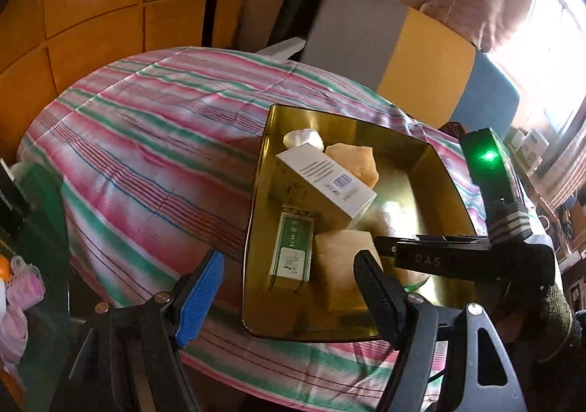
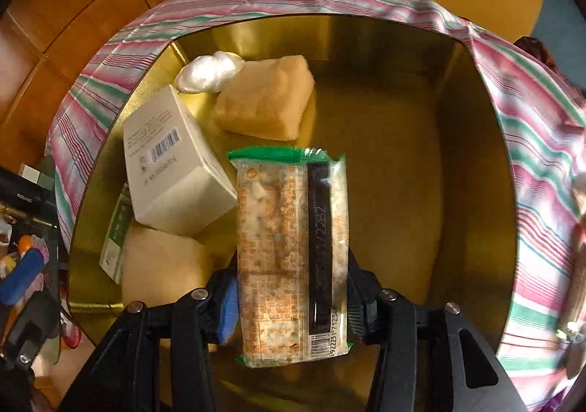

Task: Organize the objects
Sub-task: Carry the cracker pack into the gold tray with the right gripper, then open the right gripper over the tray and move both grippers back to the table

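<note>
While the right tongs (image 2: 293, 305) hang over the gold tin (image 2: 472, 162), their pads grip a green-edged snack packet (image 2: 289, 247) by its sides. Below lie a white box (image 2: 172, 162), two pale blocks and a small wrapped bundle. Left tongs (image 1: 289, 287) stand wide and empty above the striped cloth (image 1: 146, 140).

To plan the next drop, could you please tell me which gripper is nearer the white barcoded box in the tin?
Right. The right gripper hangs inside the gold tin beside the white box, holding a cracker packet; the left gripper hovers open at the tin's near edge.
</note>
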Tool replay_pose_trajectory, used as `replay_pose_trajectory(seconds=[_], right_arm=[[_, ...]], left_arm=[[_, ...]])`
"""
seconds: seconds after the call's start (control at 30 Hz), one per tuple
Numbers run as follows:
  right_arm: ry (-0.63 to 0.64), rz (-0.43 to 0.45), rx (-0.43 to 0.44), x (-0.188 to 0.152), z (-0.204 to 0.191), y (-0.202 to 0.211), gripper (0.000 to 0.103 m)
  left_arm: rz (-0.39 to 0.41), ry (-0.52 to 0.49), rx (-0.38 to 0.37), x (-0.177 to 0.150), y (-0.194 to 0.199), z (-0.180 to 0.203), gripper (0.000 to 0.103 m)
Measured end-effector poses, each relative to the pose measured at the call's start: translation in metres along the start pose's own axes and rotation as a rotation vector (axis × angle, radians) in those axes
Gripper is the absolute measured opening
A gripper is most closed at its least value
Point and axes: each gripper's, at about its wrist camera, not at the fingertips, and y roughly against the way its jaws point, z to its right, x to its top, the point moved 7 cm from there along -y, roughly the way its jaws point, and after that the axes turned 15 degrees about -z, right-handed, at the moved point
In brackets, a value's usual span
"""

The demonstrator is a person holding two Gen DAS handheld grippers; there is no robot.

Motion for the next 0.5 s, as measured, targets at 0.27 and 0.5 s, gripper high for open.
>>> replay_pose_trajectory(seconds=[0.27,0.5], right_arm=[[0.026,0.075,0.100,-0.014,-0.013,0.022,0.060],[0.014,0.165,0.072,-0.030,0.003,0.048,0.062]], left_arm=[[0.004,-0.026,0.011,-0.001,0.001,0.008,0.074],[0.018,-0.082,0.022,-0.002,0.007,0.030,0.074]])
